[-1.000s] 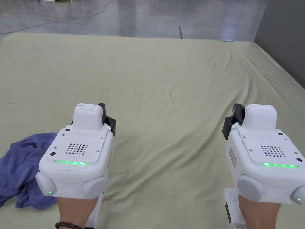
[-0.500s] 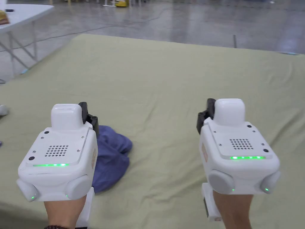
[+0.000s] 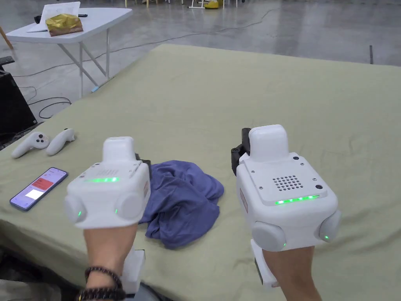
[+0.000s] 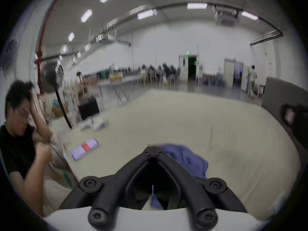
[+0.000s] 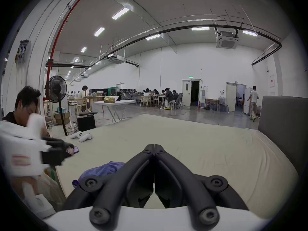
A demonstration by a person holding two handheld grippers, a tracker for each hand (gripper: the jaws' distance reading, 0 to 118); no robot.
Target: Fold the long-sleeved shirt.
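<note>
Olive-green sheet (image 3: 242,98) covered a wide bed in a concrete-floored hall; phone (image 3: 38,188) and two white controllers (image 3: 41,142) lay at its 9 o'clock edge. Crumpled blue long-sleeved shirt (image 3: 184,202) lay between left gripper (image 4: 153,152) and right gripper (image 5: 154,148), untouched. Both had jaws together, empty.

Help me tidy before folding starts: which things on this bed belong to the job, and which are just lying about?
Job:
blue shirt, crumpled
left gripper, shut, empty
right gripper, shut, empty
bed sheet, the work surface

Lying about:
phone
two white controllers
</note>
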